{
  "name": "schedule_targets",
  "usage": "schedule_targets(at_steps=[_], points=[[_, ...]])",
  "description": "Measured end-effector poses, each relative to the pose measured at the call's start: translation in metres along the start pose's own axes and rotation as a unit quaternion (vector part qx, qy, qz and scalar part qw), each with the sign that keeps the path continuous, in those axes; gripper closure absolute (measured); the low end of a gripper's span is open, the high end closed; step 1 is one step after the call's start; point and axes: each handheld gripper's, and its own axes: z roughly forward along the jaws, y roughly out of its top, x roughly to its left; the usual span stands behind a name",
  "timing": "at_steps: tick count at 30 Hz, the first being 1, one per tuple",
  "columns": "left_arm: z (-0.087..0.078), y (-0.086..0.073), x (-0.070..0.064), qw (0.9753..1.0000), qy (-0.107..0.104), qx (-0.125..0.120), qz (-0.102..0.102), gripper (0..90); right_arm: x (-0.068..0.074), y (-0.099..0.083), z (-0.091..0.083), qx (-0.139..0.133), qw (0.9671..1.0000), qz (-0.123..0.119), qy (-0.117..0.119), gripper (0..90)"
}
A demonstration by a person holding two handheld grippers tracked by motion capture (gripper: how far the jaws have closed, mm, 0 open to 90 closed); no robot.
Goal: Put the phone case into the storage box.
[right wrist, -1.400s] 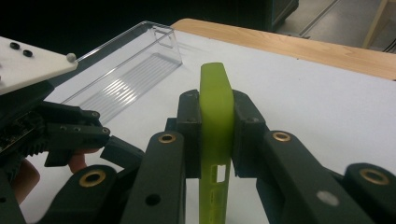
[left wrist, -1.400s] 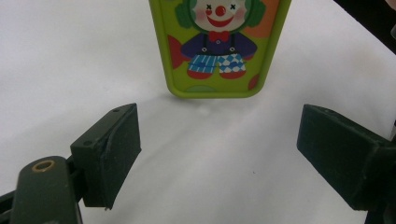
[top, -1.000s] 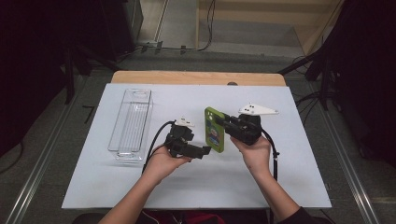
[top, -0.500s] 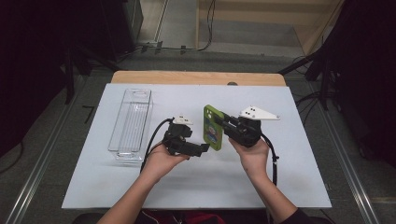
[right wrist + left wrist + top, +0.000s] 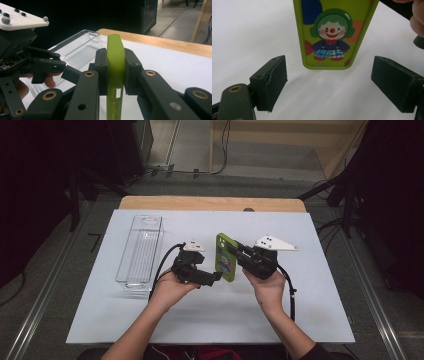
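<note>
A: Phone case (image 5: 226, 258), green, clown print on the back. Location: lifted off the white table (image 5: 310, 320), near its middle, standing on edge between the two grippers.

B: Holder?

A: Right gripper (image 5: 239, 253). Its jaws are clamped on the case's long side edge; in the right gripper view the green rim (image 5: 115, 57) is pinched flat between both pads.

B: Left gripper (image 5: 216, 276)?

A: Jaws spread wide, gripping nothing. In the left gripper view the case's bottom end (image 5: 329, 37) sits just ahead of the gap, between the two pads but touching neither.

B: Other stock?

A: One clear plastic tray (image 5: 140, 252), long and narrow, nothing inside, at the left part of the table, well apart from the case.

B: Progress?

A: Judged as follows. Done: case picked up and presented. In hand: a likely handover or two-handed grip, the left lining up on the free end. Left: closing the left jaws, then whatever placing follows, possibly into the tray; that cannot be confirmed.
</note>
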Motion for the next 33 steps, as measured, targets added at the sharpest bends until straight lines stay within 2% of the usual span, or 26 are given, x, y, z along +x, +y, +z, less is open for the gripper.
schedule_targets(at_steps=[3, 5, 7, 8, 9, 13, 20, 22, 27, 33], points=[[0.0, 0.0, 0.0, 1.0, 0.002, 0.002, 0.004, 14.0, 0.0, 0.0, 0.0, 0.001, 1.0, 0.005, 0.002, 74.8], [0.0, 0.001, 0.001, 1.0, -0.005, -0.005, -0.001, 12.9, 0.0, -0.001, 0.001, 0.0, 1.0, 0.007, 0.003, 74.8], [-0.001, 0.002, 0.001, 0.9999, -0.008, -0.015, 0.0, 7.3, 0.001, -0.001, 0.001, -0.001, 1.0, 0.009, 0.002, 74.8], [-0.001, 0.003, 0.0, 0.9998, -0.005, -0.019, 0.004, 1.2, 0.001, -0.001, 0.001, -0.001, 1.0, 0.009, 0.003, 74.8], [-0.002, 0.003, 0.0, 0.9997, -0.005, -0.023, 0.007, 0.0, 0.001, -0.001, 0.002, -0.001, 1.0, 0.009, 0.004, 74.8], [-0.003, 0.005, 0.0, 0.9994, -0.002, -0.033, 0.005, 0.0, 0.003, -0.002, 0.002, -0.001, 0.9999, 0.014, 0.007, 74.8], [-0.002, 0.005, 0.0, 0.9991, 0.014, -0.038, 0.011, 0.0, 0.005, -0.003, 0.004, 0.003, 0.9997, 0.021, 0.011, 74.8], [-0.001, 0.005, 0.0, 0.9992, 0.009, -0.038, 0.009, 0.0, 0.006, -0.003, 0.004, 0.003, 0.9996, 0.024, 0.014, 74.8], [0.001, 0.005, -0.002, 0.9985, 0.016, -0.05, 0.014, 0.0, 0.009, -0.003, 0.006, 0.006, 0.9995, 0.026, 0.017, 74.8], [0.003, 0.005, -0.002, 0.9986, 0.022, -0.046, 0.014, 0.0, 0.011, -0.005, 0.007, 0.007, 0.9989, 0.039, 0.025, 74.8]])
